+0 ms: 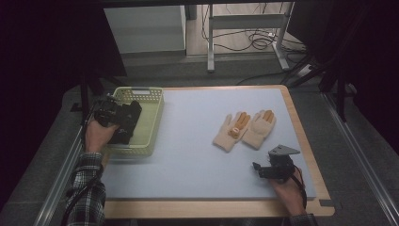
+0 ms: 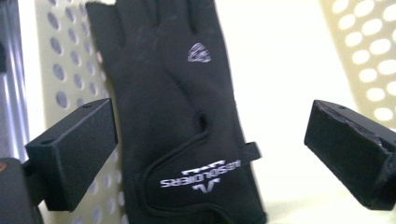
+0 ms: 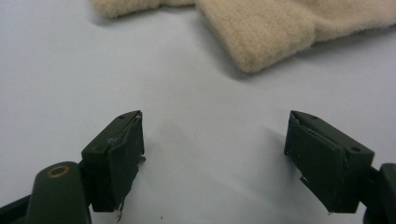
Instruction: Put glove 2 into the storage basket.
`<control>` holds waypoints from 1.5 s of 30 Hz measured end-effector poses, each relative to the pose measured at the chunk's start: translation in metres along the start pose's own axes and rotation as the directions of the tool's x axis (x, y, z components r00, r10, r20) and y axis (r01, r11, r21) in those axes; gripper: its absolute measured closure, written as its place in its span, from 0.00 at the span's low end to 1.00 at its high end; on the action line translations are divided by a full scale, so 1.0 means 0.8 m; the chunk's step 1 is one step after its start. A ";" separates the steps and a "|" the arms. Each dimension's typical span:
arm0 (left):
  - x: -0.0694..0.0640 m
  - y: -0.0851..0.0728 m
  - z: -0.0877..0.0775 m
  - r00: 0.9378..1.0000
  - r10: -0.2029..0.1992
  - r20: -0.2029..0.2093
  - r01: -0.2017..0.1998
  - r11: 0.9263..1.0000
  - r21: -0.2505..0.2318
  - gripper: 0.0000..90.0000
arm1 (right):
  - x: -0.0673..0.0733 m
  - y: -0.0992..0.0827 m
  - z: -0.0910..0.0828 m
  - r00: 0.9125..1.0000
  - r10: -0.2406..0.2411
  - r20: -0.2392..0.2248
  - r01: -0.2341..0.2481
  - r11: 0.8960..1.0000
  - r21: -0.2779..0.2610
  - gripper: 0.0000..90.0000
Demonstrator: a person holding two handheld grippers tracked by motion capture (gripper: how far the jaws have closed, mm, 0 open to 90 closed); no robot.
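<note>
Inside yellow basket (image 1: 149,114), black glove (image 2: 180,116) w/ white logo.

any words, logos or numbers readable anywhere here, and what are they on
"RESOLDIERS", or something close to it: white print on the cuff of the black glove, upside down in the left gripper view, its first letters unsure.
A white V-shaped logo sits beside that word, and a grey emblem, not text, lies on the back of the glove.
No print can be made out on the beige gloves or the basket.
</note>
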State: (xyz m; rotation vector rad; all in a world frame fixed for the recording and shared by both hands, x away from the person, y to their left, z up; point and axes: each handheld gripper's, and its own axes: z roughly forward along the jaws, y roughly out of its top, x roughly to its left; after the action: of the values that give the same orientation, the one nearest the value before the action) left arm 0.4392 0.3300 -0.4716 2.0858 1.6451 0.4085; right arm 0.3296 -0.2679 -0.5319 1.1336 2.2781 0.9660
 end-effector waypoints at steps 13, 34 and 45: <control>-0.039 -0.019 -0.037 0.993 0.095 0.067 -0.083 0.983 -0.167 0.00 | 0.000 0.000 0.000 1.000 0.000 0.001 0.000 1.000 0.000 0.22; -0.138 -0.034 -0.075 0.946 0.289 0.145 -0.237 0.925 -0.298 0.00 | 0.000 0.000 0.000 1.000 0.000 0.001 0.000 1.000 0.002 0.22; -0.195 -0.050 -0.063 0.909 0.371 0.191 -0.293 0.893 -0.341 0.00 | 0.000 0.000 0.000 1.000 0.000 0.001 0.000 1.000 0.000 0.22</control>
State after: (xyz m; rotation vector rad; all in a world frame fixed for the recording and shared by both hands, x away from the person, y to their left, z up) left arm 0.3433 0.1945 -0.4424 2.0804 1.0049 0.4535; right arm 0.3294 -0.2678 -0.5318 1.1337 2.2778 0.9649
